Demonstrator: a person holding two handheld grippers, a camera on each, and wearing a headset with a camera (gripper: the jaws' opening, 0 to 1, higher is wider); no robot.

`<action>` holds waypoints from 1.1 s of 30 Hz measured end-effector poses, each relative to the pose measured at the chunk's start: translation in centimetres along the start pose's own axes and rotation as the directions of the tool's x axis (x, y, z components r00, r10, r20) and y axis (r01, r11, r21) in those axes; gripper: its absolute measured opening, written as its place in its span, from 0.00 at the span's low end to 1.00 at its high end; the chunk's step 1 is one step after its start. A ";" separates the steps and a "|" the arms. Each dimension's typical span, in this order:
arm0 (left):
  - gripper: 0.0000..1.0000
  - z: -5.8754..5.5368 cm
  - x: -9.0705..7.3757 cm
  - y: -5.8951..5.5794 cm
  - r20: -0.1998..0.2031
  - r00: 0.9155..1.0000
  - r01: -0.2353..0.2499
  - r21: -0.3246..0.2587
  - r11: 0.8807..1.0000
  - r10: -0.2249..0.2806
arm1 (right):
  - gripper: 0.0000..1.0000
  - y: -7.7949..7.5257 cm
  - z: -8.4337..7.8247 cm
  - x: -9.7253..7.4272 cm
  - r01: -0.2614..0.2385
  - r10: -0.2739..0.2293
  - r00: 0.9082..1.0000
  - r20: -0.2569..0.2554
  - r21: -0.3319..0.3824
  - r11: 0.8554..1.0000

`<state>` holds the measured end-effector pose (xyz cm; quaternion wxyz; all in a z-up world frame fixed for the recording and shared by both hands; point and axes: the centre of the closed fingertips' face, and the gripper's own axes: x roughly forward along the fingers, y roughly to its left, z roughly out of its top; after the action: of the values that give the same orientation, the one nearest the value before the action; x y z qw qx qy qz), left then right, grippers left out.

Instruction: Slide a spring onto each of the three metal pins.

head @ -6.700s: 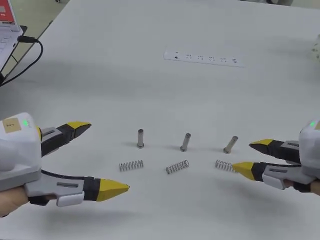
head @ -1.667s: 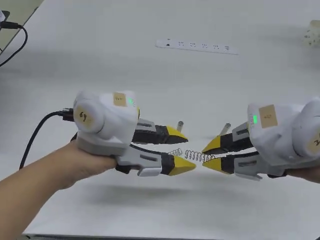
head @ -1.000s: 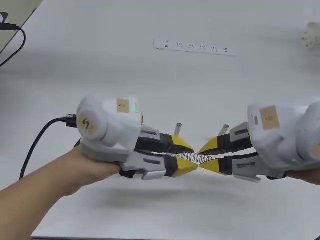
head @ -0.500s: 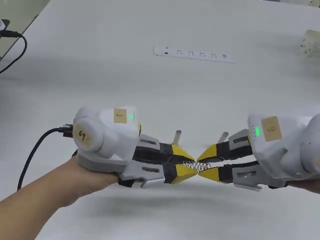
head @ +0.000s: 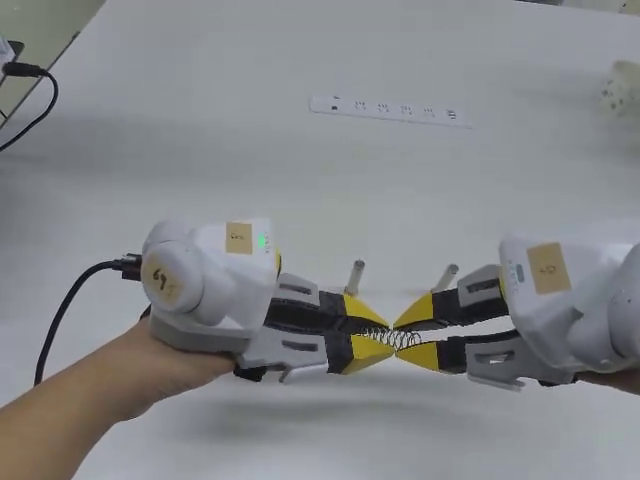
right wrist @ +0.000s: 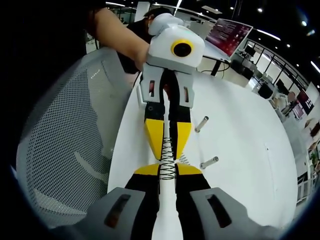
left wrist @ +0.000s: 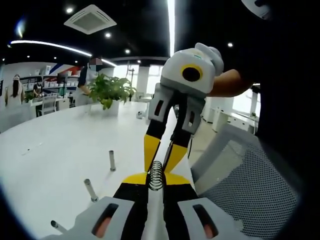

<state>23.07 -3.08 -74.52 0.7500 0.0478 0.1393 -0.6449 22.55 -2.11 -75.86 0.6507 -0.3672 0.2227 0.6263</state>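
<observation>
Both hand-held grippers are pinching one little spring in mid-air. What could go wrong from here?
1. The spring, pinched at its ends by the left hand-held gripper and the right hand-held gripper, could ping away or bend if pulled unevenly.
2. The pins standing just behind the tips look easy to knock over with a careless move.
</observation>
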 end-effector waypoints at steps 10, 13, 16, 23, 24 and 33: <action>0.02 0.3 0.1 -0.2 0.014 1.000 0.007 -0.017 1.000 -0.007 | 0.10 0.0 -0.6 -0.2 -0.002 0.002 1.000 -0.014 0.007 1.000; 0.02 0.1 0.0 -0.2 0.012 1.000 0.008 -0.021 1.000 -0.008 | 0.09 0.0 -0.7 -0.3 0.000 0.000 1.000 -0.010 0.011 1.000; 0.02 0.1 -0.1 -0.1 0.014 1.000 0.007 -0.028 1.000 -0.007 | 0.09 -0.1 -0.7 -0.3 0.001 0.000 1.000 -0.005 0.018 1.000; 0.02 0.1 -0.2 -0.1 0.017 1.000 0.006 -0.029 1.000 -0.006 | 0.08 -0.1 -0.6 -0.3 -0.001 0.001 1.000 0.004 0.023 1.000; 0.02 0.1 -0.3 -0.1 0.018 1.000 0.007 -0.032 0.999 -0.007 | 0.08 -0.1 -0.5 -0.3 -0.001 0.001 1.000 0.005 0.024 1.000; 0.02 -0.4 -0.4 -0.2 0.023 1.000 0.022 -0.042 0.999 -0.021 | 0.07 0.0 0.1 -0.9 -0.018 0.018 1.000 0.021 0.013 1.000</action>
<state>22.74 -2.64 -74.74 0.7454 0.0232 0.1449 -0.6503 22.41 -2.59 -75.14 0.6497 -0.3544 0.2235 0.6343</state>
